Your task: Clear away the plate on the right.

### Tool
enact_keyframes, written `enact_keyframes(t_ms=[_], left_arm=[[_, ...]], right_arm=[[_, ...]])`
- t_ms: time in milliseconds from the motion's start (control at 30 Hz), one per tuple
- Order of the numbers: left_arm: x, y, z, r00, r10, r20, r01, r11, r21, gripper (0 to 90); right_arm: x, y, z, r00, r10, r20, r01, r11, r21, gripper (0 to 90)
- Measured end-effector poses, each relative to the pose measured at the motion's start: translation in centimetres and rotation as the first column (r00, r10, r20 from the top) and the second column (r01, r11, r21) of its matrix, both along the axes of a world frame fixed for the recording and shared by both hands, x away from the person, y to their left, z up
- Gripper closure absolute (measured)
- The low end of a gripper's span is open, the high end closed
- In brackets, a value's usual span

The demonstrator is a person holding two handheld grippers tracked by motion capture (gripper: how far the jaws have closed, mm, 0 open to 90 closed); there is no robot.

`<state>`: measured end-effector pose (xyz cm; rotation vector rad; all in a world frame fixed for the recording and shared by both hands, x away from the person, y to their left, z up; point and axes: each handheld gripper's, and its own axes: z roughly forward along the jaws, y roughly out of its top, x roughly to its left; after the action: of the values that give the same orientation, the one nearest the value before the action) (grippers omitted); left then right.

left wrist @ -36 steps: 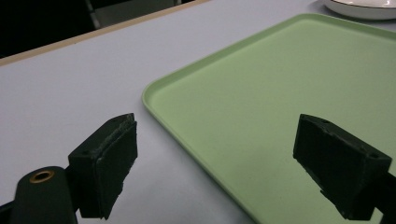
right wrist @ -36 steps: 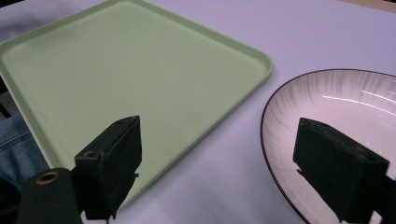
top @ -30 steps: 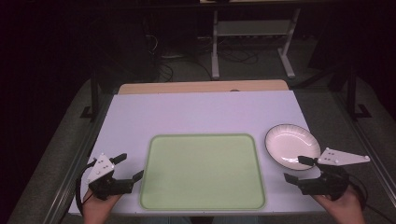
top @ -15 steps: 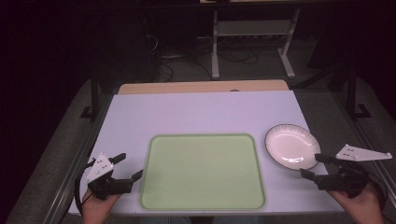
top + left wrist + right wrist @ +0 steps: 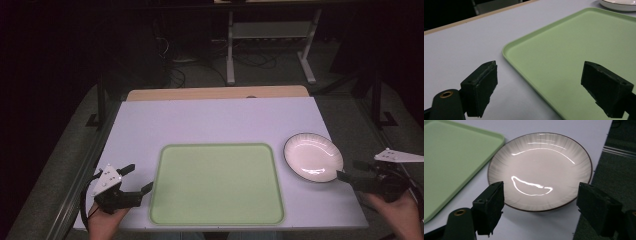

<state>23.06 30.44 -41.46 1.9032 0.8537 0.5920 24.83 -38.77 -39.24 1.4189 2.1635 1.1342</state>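
We aim our right gripper [image 5: 540, 210], its jaws just narrowing yet apart and empty, at the plate [image 5: 313, 156] just right of the green tray [image 5: 217, 184]. We judge it stiff, glossy, breakable: pinch the near rim.

plate [image 5: 619, 3] cut off at top edge

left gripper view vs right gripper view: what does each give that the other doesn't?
Left gripper view alone: the table's tan far edge, and the green tray's rounded corner lying between its gripper's wide-open jaws, nothing gripped.

Right gripper view alone: the whole white plate with its dark rim, framed by that gripper's open jaws, pads clear of it, and the dark floor past the table's side edge.

Both: white tabletop, part of the tray, and the plate, just its near rim in the left gripper view.
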Motion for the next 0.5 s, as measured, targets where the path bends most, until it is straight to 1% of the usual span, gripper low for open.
enact_keyframes(t_ms=[200,233,267,333,367,400,433,467,500], left_arm=[[0.1,0.0,-0.1,1.0000,0.001,-0.004,-0.001,1.0000,-0.004,13.6],[0.1,0.0,-0.1,1.0000,0.001,-0.004,-0.001,1.0000,-0.004,13.6],[0.1,0.0,-0.1,1.0000,0.001,-0.005,-0.001,1.0000,-0.004,13.6],[0.1,0.0,-0.1,1.0000,0.002,-0.006,-0.002,1.0000,-0.002,13.6],[0.1,0.0,-0.1,1.0000,0.002,-0.006,-0.002,1.0000,-0.002,13.6],[0.1,0.0,-0.1,1.0000,0.002,-0.006,-0.002,1.0000,-0.001,13.6],[0.1,0.0,-0.1,1.0000,0.003,-0.006,-0.003,1.0000,-0.002,13.6],[0.1,0.0,-0.1,1.0000,0.002,-0.007,-0.002,1.0000,-0.003,13.6],[0.1,0.0,-0.1,1.0000,0.002,-0.007,-0.002,1.0000,-0.003,13.6]], right_arm=[[1.7,-1.3,-0.5,0.9983,-0.047,-0.033,0.048,0.9988,0.007,23.5],[1.7,-1.3,-0.5,0.9983,-0.047,-0.033,0.048,0.9988,0.007,23.5],[2.4,-1.8,-0.7,0.9970,-0.058,-0.051,0.059,0.9982,0.010,28.1],[3.1,-2.0,-0.9,0.9950,-0.074,-0.067,0.075,0.9972,0.004,29.5],[3.1,-2.0,-0.9,0.9950,-0.074,-0.067,0.075,0.9972,0.004,29.5],[3.9,-2.3,-1.1,0.9929,-0.082,-0.086,0.082,0.9966,-0.003,31.2],[3.9,-2.3,-1.1,0.9929,-0.082,-0.086,0.082,0.9966,-0.003,31.2],[4.7,-2.5,-1.3,0.9904,-0.090,-0.106,0.089,0.9960,-0.006,33.4],[4.7,-2.5,-1.3,0.9904,-0.090,-0.106,0.089,0.9960,-0.006,33.4]])
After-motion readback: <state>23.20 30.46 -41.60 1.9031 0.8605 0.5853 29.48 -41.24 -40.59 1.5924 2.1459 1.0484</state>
